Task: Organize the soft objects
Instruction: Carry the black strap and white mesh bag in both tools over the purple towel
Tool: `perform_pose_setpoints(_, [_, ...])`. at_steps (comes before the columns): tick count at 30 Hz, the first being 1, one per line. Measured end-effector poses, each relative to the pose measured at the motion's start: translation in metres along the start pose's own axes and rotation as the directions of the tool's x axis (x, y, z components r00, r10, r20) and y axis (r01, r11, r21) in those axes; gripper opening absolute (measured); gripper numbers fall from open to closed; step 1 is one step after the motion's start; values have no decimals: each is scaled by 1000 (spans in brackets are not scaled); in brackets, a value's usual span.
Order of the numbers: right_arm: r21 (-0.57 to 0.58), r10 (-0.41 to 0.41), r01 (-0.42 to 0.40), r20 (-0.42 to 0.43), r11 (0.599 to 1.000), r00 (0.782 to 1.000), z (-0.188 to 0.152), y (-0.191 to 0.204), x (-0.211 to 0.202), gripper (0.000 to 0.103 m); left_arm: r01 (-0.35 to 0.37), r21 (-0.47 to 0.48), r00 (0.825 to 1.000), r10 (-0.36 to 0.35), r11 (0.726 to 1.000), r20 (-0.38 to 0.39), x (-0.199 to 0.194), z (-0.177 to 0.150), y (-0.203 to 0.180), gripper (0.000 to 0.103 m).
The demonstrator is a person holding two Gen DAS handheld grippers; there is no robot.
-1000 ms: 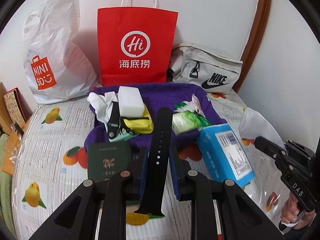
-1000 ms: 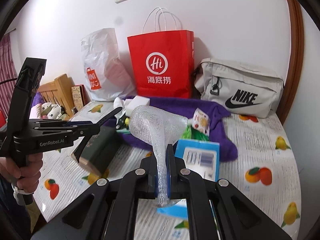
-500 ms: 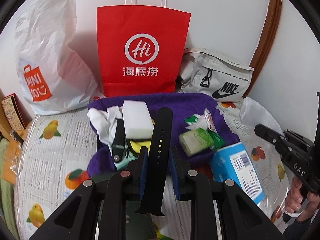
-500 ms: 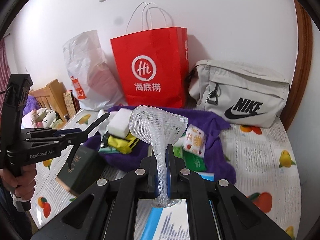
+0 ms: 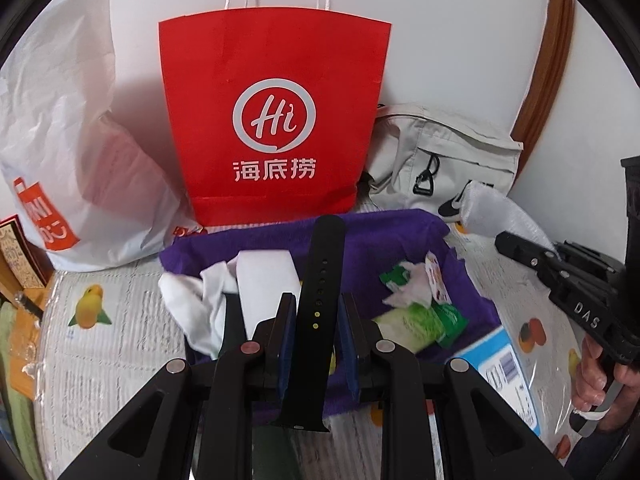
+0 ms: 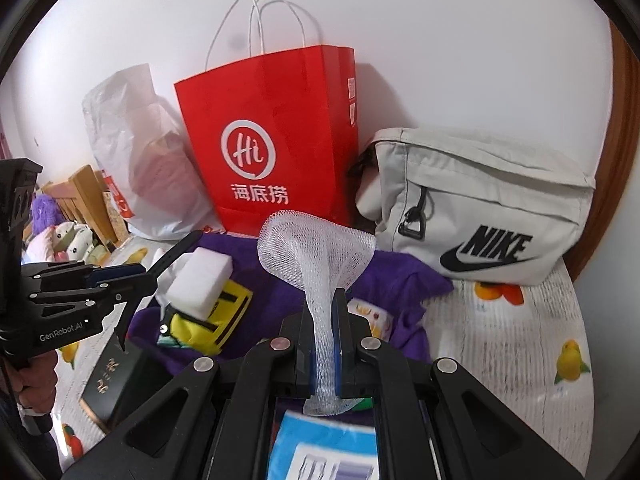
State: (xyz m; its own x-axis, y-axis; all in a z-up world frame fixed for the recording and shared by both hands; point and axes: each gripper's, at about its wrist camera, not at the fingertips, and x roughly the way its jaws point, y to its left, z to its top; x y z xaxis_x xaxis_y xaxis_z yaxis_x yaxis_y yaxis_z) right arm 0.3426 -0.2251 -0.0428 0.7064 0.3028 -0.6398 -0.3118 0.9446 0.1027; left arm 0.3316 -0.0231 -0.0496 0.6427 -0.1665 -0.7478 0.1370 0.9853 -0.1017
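Our left gripper fingers clamp the black watch strap, long axis pointing ahead at the red paper bag. Right gripper pinches the white foam net; we judge the grey pouch lies nearer it.

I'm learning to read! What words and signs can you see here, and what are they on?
"Hi" and "海底捞": red paper bag.
"NIKE" with swoosh: grey fabric bag.
"GenRobot.AI": black left gripper.
"DAS": black right gripper.
"MINISO" logo, partly visible: white plastic bag.
Gold lettering, unreadable: dark green booklet.
Barcode label, blurred: blue box.
Print on the fruit-patterned sheet: too small.
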Motion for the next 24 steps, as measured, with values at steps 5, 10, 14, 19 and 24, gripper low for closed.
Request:
perform_pose_setpoints(5, [23,24,-23,-51,999,998,-3,-5,27,6,18,-15,1000,-18,1000,-18,23,6,5,21])
perform_pose_setpoints(10, [33,60,-56,-128,998,990,-14,-7,56,6,21,-22,998,-22,1000,-54,41,3,9,21])
perform_pose_setpoints(14, [43,82,-76,-166,996,983,-22,-7,73,6,23,-27,996,-25,999,-81,52,-1,12,21])
perform_pose_setpoints(19, [41,99,-93,-195,995,976,-30,-5,85,7,51,-45,992,-56,998,-117,64,-4,15,21])
perform_pose_setpoints(24, [47,101,-92,-226,995,969,-35,-6,94,8,44,-42,990,-49,998,-130,70,-5,15,21])
